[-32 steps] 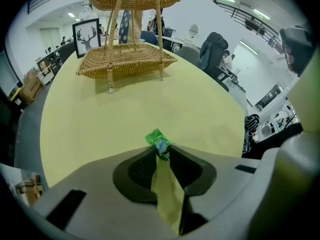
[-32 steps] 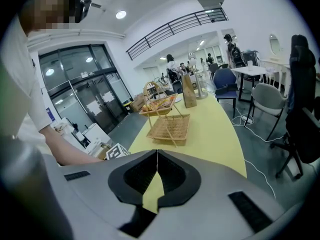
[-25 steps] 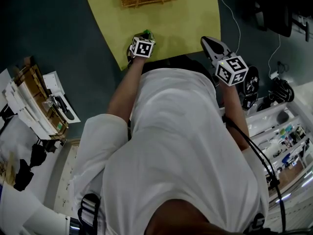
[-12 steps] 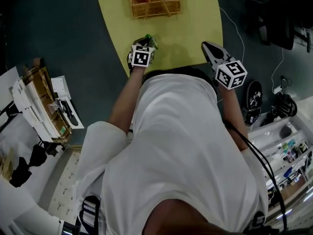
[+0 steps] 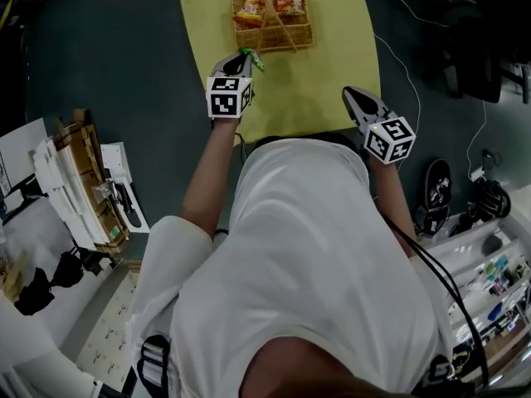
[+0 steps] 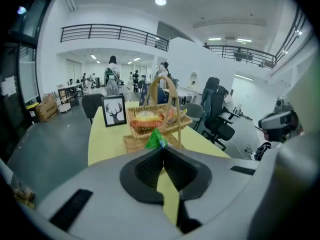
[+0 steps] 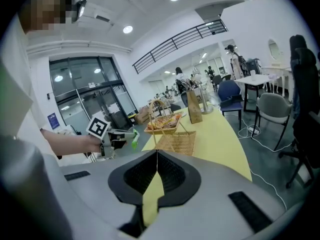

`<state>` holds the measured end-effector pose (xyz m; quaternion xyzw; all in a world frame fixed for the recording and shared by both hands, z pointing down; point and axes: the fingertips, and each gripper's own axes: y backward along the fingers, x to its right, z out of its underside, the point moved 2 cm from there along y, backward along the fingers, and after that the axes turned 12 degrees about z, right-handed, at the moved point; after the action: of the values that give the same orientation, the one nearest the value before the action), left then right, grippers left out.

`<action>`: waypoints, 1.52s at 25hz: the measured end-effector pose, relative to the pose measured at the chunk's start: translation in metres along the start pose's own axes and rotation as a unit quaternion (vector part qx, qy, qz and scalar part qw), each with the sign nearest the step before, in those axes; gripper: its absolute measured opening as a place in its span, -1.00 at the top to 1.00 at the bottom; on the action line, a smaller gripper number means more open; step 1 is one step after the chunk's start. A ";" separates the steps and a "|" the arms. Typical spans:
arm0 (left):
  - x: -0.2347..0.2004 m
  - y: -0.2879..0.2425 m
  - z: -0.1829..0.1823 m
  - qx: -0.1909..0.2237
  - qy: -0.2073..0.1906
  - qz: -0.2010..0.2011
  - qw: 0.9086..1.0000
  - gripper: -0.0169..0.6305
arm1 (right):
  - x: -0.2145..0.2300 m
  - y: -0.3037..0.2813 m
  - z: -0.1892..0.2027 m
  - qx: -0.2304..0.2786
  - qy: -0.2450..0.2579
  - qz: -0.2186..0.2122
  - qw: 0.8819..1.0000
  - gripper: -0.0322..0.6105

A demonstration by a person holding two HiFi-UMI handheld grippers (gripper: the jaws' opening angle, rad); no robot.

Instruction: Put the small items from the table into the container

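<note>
A small green packet sticks out of the tips of my left gripper, which is shut on it and held above the yellow table, just short of the wicker basket. In the left gripper view the packet peeks above the closed jaws, with the basket right behind it. The basket has a tall handle and holds orange and red snack packets. My right gripper hangs over the table's near right edge, shut and empty.
A framed deer picture and a brown paper bag stand on the table beyond the basket. Office chairs stand right of the table. Cables and shoes lie on the floor at the right, and a cluttered shelf stands at the left.
My left gripper has risen and travelled forward to the basket's near edge, carrying the green packet. The right gripper has shifted only slightly.
</note>
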<state>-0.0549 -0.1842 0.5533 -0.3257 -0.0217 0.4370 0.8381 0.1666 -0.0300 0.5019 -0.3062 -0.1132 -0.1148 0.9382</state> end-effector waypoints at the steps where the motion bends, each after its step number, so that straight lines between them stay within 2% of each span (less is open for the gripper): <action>1: -0.005 0.002 -0.010 0.011 -0.004 -0.001 1.000 0.91 | -0.001 0.000 0.000 0.002 -0.002 -0.001 1.000 0.85; 9: -0.042 0.005 -0.084 0.053 -0.040 -0.024 0.998 0.91 | -0.005 -0.003 -0.003 0.009 -0.008 -0.004 1.000 0.85; 16: -0.070 -0.015 -0.124 0.067 -0.048 -0.038 0.996 0.91 | 0.005 -0.001 -0.010 0.022 -0.020 0.012 0.999 0.85; 22: -0.076 -0.040 -0.135 0.067 -0.039 -0.042 0.996 0.91 | 0.020 0.001 -0.017 0.028 -0.032 0.025 0.999 0.85; 26: -0.080 -0.055 -0.133 0.073 -0.015 -0.042 0.996 0.91 | 0.024 -0.002 -0.021 0.027 -0.033 0.028 0.999 0.85; 30: -0.071 -0.063 -0.133 0.089 0.004 -0.018 0.996 0.91 | 0.028 -0.002 -0.024 0.026 -0.033 0.027 0.999 0.85; 32: -0.065 -0.065 -0.132 0.084 0.007 0.005 0.996 0.89 | 0.029 -0.003 -0.025 0.026 -0.031 0.025 0.999 0.85; 34: -0.064 -0.067 -0.125 0.077 0.017 0.026 0.997 0.57 | 0.028 -0.005 -0.028 0.027 -0.027 0.021 0.999 0.85; 35: -0.064 -0.066 -0.123 0.077 0.021 0.029 0.996 0.51 | 0.027 -0.006 -0.029 0.028 -0.025 0.019 0.999 0.85; 38: -0.064 -0.051 -0.122 0.091 0.017 0.024 0.995 0.51 | 0.023 -0.009 -0.033 0.031 -0.019 0.009 0.999 0.85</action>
<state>-0.0185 -0.3173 0.5024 -0.2562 0.0399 0.4515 0.8538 0.1902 -0.0605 0.4874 -0.2800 -0.1314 -0.0969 0.9460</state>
